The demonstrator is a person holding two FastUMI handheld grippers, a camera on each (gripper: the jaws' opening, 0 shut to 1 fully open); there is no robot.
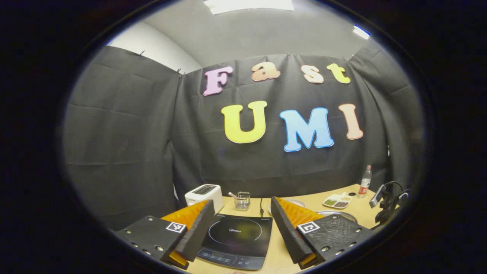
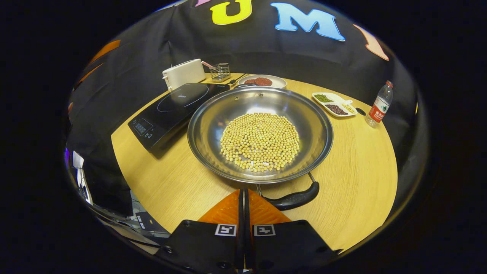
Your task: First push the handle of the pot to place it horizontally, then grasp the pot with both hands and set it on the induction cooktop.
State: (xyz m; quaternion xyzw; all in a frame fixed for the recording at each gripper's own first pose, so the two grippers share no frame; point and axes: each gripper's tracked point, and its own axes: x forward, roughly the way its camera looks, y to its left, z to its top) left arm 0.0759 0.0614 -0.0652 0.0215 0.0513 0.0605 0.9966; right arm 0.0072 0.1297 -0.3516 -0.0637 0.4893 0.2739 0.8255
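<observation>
In the left gripper view, the left gripper [image 1: 239, 224] hangs with its two fingers spread wide apart and nothing between them, above the induction cooktop [image 1: 236, 239], which lies flat on the round wooden tabletop [image 1: 281, 255]. Beyond the cooktop stand a white toaster [image 1: 204, 195] and a small wire basket [image 1: 242, 201]; to the cooktop's right a sliver of the pot [image 1: 340, 215] shows behind the right-hand finger, with a divided snack dish [image 1: 337, 200] and a water bottle [image 1: 365, 181] farther off, and another gripper device [image 1: 388, 201] at the tabletop's far right edge. In the right gripper view, the right gripper [image 2: 244, 207] has its fingers pressed together with nothing held, its tips just beside the black handle [image 2: 295, 198] of the pot [image 2: 213, 125]. The wide steel pot sits on the tabletop [image 2: 354, 182] immediately right of the induction cooktop [image 2: 171, 110], its rim close against the cooktop's edge, and holds a layer of yellow beans [image 2: 260, 140]. The handle lies on the pot's near side, slanting up to the right. Behind the pot sits a plate of reddish food [image 2: 261, 81]; the toaster [image 2: 183, 73] and wire basket [image 2: 220, 72] stand behind the cooktop, and the snack dish [image 2: 335, 104] and water bottle [image 2: 379, 104] lie to the pot's far right.
</observation>
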